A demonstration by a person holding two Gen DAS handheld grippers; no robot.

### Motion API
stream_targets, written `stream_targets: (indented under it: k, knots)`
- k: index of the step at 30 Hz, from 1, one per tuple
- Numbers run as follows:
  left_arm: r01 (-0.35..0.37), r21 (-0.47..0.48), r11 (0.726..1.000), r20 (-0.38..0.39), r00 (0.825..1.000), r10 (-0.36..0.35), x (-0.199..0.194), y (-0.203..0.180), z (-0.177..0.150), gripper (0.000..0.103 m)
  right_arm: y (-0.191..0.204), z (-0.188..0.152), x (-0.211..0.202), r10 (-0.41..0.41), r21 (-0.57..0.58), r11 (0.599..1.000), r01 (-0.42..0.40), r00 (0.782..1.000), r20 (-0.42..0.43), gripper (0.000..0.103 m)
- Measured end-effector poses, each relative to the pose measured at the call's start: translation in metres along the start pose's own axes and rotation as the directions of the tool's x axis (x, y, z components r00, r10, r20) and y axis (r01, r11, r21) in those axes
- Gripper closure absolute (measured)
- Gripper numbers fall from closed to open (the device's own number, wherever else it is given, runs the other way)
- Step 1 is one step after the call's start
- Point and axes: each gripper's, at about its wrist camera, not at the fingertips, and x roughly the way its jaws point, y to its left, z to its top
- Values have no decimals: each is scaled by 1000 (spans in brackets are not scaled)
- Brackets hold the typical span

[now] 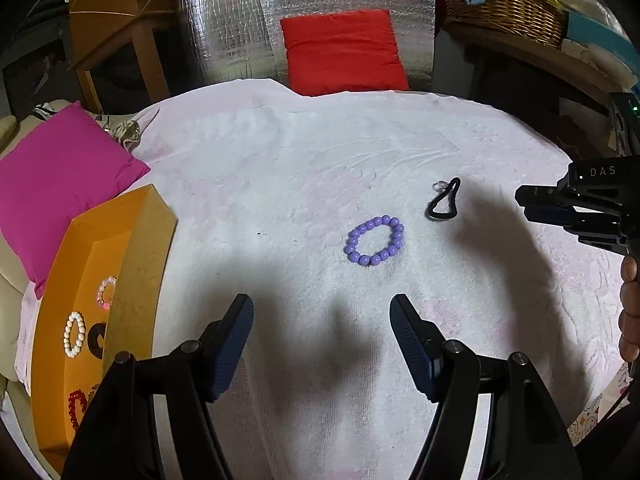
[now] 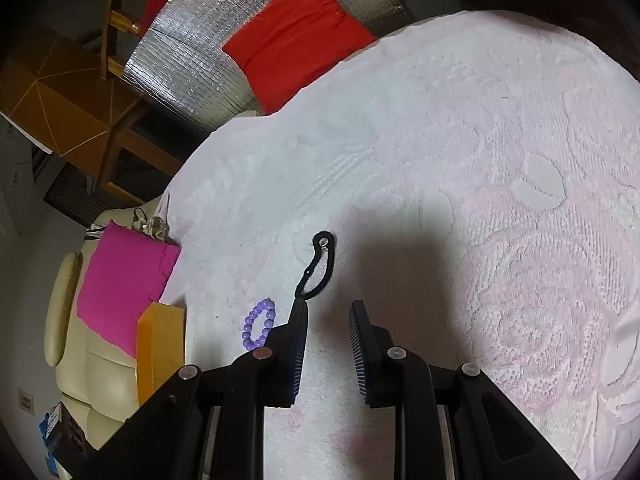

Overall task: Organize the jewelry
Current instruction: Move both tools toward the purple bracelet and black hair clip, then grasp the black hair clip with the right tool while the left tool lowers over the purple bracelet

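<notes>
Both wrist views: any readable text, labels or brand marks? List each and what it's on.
"DAS" in white letters on the black body of the right gripper, at the right edge of the left wrist view; the word may run on past the frame edge.
Small label on the wall at lower left of the right wrist view: too small and blurred to read.
Nothing else legible in either view.

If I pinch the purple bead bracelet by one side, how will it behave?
The purple bead bracelet is separate round beads in a loop, so it will probably sag limp. Its glossy beads may slip from the left gripper pads. It lies flat on the soft white cover, so rolling seems unlikely.
</notes>
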Motion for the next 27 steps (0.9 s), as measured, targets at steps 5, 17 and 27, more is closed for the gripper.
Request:
stream_targets:
  k: [5, 17, 27]
  knots:
    - [-1, 7, 1000, -8, 1000, 1, 4, -1, 0, 32, 0, 0, 3, -4, 1, 1000, 4, 1000, -6, 78]
    - [1, 1, 1000, -21, 1000, -1, 17, 1, 6, 32, 2, 1, 17, -5, 6, 1000, 5, 1000, -30, 75]
    - [5, -12, 1000, -37, 999, -6, 33, 4, 15, 32, 8, 6, 36, 3, 5, 1000, -3, 999, -49, 75]
